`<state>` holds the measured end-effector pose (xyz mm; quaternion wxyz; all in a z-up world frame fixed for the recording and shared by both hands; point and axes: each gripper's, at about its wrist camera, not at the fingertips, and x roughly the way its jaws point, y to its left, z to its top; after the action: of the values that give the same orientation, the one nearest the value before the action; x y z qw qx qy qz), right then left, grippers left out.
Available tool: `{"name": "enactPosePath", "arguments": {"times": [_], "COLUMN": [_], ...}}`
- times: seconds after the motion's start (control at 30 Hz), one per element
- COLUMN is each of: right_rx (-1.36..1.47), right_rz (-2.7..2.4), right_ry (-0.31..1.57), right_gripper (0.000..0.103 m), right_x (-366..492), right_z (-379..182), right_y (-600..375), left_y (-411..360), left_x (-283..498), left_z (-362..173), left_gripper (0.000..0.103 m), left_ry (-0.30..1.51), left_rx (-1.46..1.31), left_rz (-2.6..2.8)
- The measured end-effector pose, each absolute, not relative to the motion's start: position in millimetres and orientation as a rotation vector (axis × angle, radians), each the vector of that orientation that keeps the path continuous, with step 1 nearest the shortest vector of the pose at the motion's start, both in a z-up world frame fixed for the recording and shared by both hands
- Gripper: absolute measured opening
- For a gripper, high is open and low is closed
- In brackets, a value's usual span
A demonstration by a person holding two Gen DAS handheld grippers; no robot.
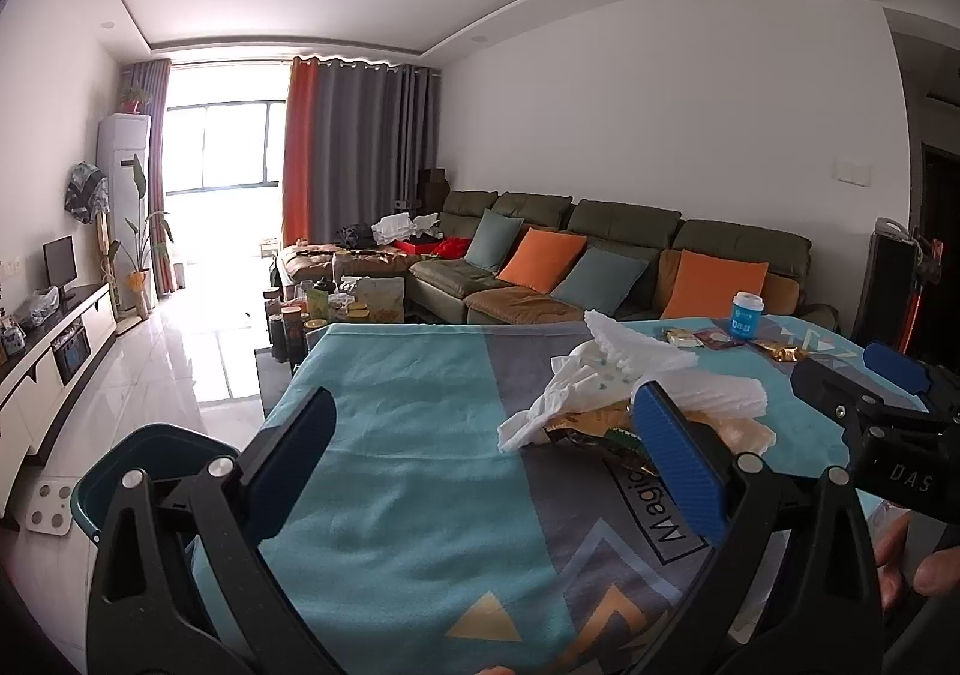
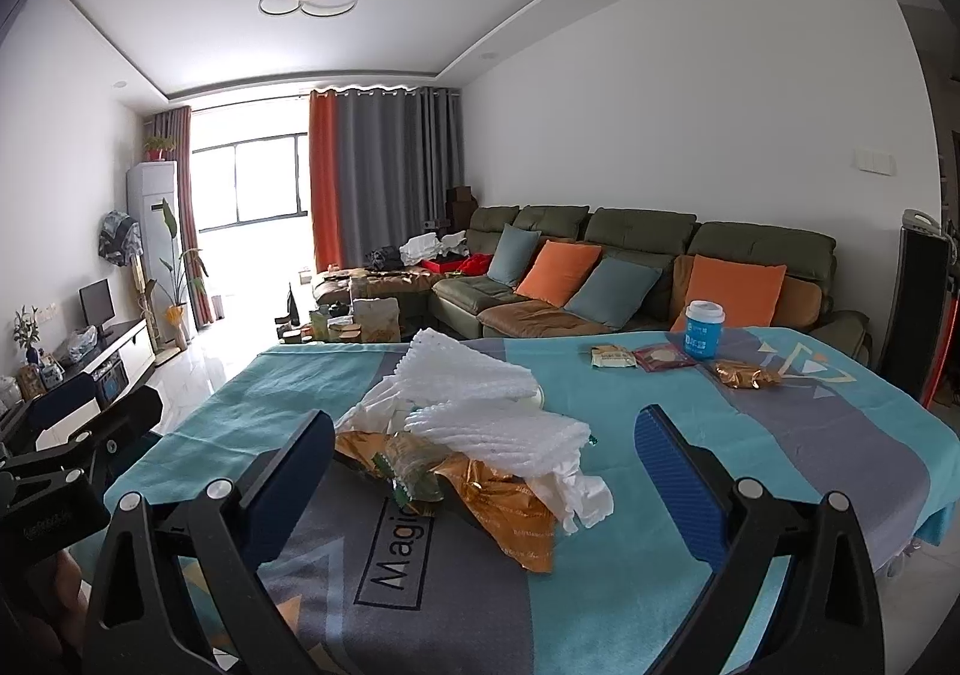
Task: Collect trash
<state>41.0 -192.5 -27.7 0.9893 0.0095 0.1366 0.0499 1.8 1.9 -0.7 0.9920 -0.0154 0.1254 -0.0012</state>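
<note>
A heap of trash lies on the teal and grey tablecloth [image 2: 780, 435]: white foam netting [image 2: 480, 393], crumpled tissue [image 2: 579, 495] and a gold wrapper [image 2: 516, 513]. My right gripper [image 2: 486, 426] is open, its fingers on either side of the heap's near edge, touching nothing. In the left wrist view the same heap [image 1: 624, 381] sits just past the right pad [image 1: 678, 465]. My left gripper [image 1: 485, 411] is open over bare cloth [image 1: 390, 435]. A dark teal bin [image 1: 150, 453] stands on the floor at the table's left.
Farther back on the table stand a blue cup [image 2: 703, 330], two flat packets [image 2: 612, 356] [image 2: 663, 358] and a gold packet [image 2: 744, 375]. A green sofa [image 2: 630, 255] with cushions runs behind. The other gripper [image 1: 870, 393] shows at the right edge. A TV bench [image 1: 54, 351] lines the left wall.
</note>
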Motion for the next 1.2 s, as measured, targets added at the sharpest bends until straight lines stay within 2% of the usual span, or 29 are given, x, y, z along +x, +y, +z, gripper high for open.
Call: {"name": "enactPosePath", "arguments": {"times": [1.2], "right_rx": [0.025], "right_rz": [0.107], "right_ry": [0.254], "right_gripper": [0.097], "right_x": [30], "right_z": [-23], "right_y": [-191], "left_y": [3], "left_x": [-1], "left_z": [2], "left_gripper": [0.098], "left_ry": [0.239], "left_rx": [-0.062], "left_rz": [0.003]}}
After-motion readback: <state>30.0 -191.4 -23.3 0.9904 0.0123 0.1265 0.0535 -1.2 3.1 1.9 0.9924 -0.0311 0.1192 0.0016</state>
